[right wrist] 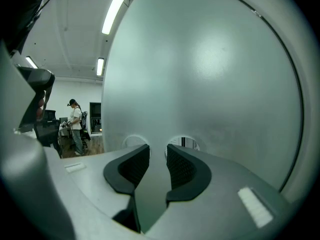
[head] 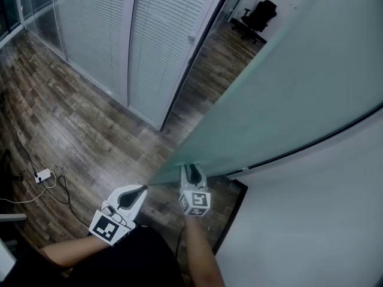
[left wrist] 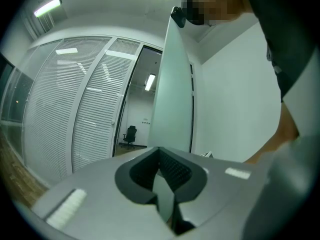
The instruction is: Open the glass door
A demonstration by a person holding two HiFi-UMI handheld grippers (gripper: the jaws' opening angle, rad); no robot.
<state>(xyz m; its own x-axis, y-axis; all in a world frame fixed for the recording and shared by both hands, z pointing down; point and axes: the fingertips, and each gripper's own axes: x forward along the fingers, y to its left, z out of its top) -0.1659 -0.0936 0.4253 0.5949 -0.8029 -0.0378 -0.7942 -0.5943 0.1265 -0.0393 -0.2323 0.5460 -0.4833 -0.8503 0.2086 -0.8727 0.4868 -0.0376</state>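
Observation:
The frosted glass door (head: 287, 88) stands swung partway open, running from the lower middle to the upper right in the head view. My right gripper (head: 190, 171) points straight at its face, tips at the glass. In the right gripper view the door (right wrist: 200, 74) fills the picture. The right gripper (right wrist: 157, 151) has its jaws apart with nothing visible between the pads; two round clear spots show in the glass behind the tips. My left gripper (head: 142, 190) is shut and empty, held left of the door's free edge. The left gripper view shows the left gripper (left wrist: 161, 159) and the door (left wrist: 172, 99) nearly edge-on.
A partition of white blinds (head: 119, 40) runs along the left over a wood floor. A black office chair (head: 260, 14) stands in the room beyond. A cable and white adapter (head: 43, 175) lie on the floor at left. White wall (head: 323, 220) is at right. A person (right wrist: 76, 124) stands far off.

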